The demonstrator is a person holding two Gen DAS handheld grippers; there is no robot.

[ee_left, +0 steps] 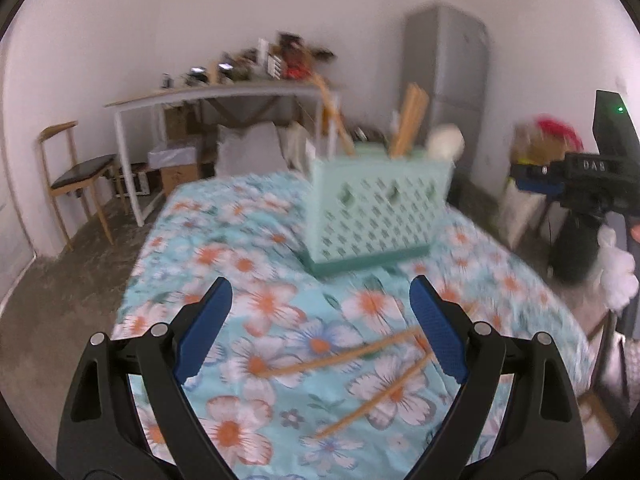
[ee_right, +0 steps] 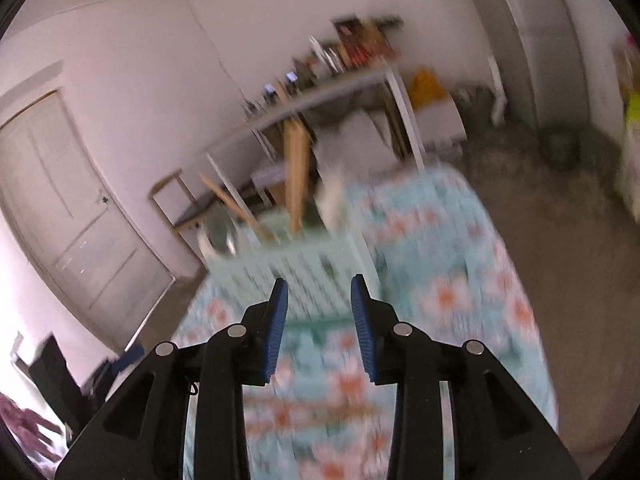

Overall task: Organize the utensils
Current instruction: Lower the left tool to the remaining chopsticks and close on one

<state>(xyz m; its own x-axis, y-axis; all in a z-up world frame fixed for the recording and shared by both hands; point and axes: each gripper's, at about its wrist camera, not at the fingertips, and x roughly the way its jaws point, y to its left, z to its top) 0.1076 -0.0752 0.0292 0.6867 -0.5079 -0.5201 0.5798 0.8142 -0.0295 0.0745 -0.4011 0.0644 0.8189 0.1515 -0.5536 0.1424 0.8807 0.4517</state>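
The bed (ee_left: 208, 240), covered in a floral sheet, carries all task items.

The mint-green utensil caddy (ee_left: 380, 208) stands upright toward the far edge of the bed. It is perforated plastic, judged rigid and light. It already holds wooden utensils and one pale rounded item; blur prevents naming these. No need to grip the caddy itself.

Two wooden chopsticks (ee_left: 340, 356) lie flat on the sheet near the near edge, well apart from the caddy. They form a loose V, and their far ends meet close to one finger of the left gripper. They are judged light, stiff and slender, and likely to roll or sink into soft bedding. Recommended hold: across the shaft near mid-length, pinching both sticks together only where they converge.

The left gripper (ee_left: 320, 304) has its fingers spread wide with nothing between them; the chopsticks lie below and just beyond the gap.

The right gripper (ee_right: 320, 304) faces the caddy with its fingers partly apart and nothing between them.
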